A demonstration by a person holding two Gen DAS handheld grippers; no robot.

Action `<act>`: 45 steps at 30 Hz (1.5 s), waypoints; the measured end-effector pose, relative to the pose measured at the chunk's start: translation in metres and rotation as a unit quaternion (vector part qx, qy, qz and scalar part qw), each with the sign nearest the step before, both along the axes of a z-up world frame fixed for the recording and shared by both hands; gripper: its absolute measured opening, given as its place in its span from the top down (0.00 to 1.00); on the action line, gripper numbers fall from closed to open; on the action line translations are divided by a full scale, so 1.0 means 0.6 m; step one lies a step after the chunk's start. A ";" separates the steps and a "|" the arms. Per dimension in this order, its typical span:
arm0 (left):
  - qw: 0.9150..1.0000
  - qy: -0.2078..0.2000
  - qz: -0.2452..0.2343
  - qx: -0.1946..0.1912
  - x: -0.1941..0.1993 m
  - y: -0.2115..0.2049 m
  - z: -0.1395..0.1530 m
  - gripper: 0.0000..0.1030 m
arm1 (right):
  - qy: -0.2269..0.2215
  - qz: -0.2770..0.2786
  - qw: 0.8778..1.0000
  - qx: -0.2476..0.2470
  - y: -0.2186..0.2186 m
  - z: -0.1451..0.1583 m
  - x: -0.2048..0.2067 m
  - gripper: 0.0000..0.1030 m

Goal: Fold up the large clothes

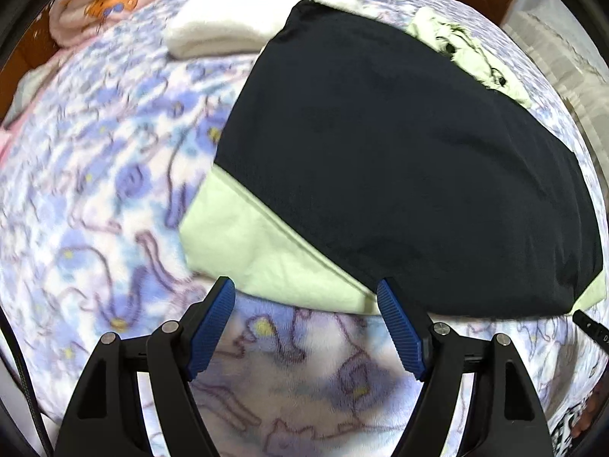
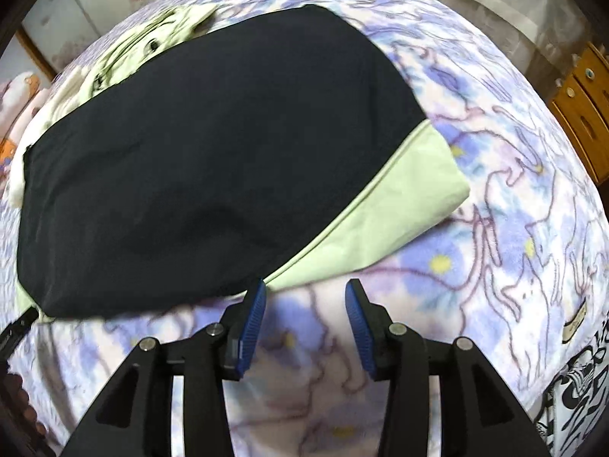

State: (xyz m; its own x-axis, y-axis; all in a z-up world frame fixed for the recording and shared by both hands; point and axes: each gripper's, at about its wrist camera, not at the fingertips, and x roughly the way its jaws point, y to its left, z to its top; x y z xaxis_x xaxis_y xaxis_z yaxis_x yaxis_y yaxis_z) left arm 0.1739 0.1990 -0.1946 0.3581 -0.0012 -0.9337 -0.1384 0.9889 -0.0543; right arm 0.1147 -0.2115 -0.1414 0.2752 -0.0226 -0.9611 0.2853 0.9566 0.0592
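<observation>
A large dark navy garment [image 1: 399, 160] with pale green panels lies folded flat on a floral bedspread [image 1: 95, 209]. In the left wrist view my left gripper [image 1: 306, 289] stands open just short of its near green edge [image 1: 274, 251], with nothing between the blue pads. The right wrist view shows the same garment [image 2: 213, 144] with its green corner [image 2: 411, 190] to the right. My right gripper [image 2: 304, 289] is open there, its left pad right at the garment's near hem, and only bedspread shows between the fingers.
A folded white towel [image 1: 243, 19] and a crumpled light green garment [image 1: 460, 45] lie at the far side of the bed. A pink cartoon blanket [image 1: 102, 0] sits far left. A wooden drawer unit [image 2: 586, 106] stands beyond the bed's right edge.
</observation>
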 end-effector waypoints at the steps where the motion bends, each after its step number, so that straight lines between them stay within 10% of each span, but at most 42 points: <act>1: 1.000 0.001 -0.009 0.008 0.004 -0.004 0.012 0.26 | 0.000 0.009 1.000 -0.005 0.006 0.007 0.002 0.58; 14: 0.993 -0.004 -0.109 0.054 0.201 -0.046 0.141 0.26 | -0.050 0.155 0.983 -0.080 0.057 0.161 0.202 0.58; 24: 0.986 -0.050 -0.152 0.053 0.445 -0.120 0.224 0.26 | -0.103 0.153 0.981 -0.067 0.020 0.249 0.438 0.58; 38: 0.992 -0.036 -0.123 0.011 0.715 -0.184 0.100 0.26 | -0.071 0.052 0.989 0.116 -0.047 0.083 0.702 0.58; 45: 0.994 -0.008 -0.103 -0.021 0.773 -0.204 0.020 0.26 | -0.053 0.043 0.994 0.083 -0.047 0.007 0.762 0.58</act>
State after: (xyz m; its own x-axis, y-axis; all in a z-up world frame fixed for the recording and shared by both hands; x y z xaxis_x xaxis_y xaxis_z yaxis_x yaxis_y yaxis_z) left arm 0.6377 0.0767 -0.1826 0.3613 -0.1144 -0.9254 0.0673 0.9931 -0.0965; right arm 0.5720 -0.2395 -0.1375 0.3692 0.1623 -0.9151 0.1858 0.9519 0.2438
